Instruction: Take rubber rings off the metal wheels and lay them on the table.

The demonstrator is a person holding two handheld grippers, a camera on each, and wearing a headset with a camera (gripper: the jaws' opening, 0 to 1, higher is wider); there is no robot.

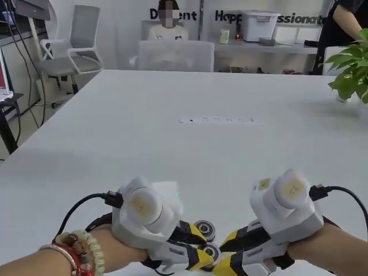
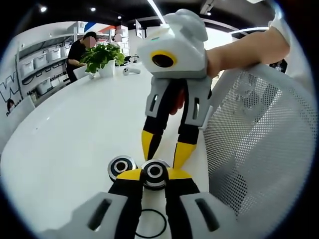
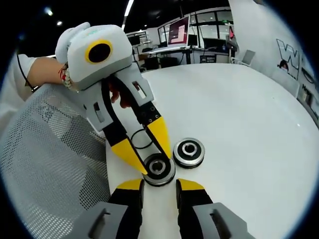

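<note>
Left gripper view: left tongs (image 2: 154, 177) clenched on a wheel (image 2: 154, 171) that lies flat on the surface (image 2: 60, 149), bore up, axis vertical, close to the person's edge. One ring (image 2: 149, 224) lies loose on the surface between the left tongs' arms, behind the tips. Second wheel (image 2: 122, 168) sits just beside the held one. Right tongs (image 3: 160, 186) are released, tips facing the left tongs head-on, and the held wheel is directly ahead between the two pairs. Judgement: the right tongs do the peeling, reaching straight forward. I cannot tell whether a ring is on the held wheel.
</note>
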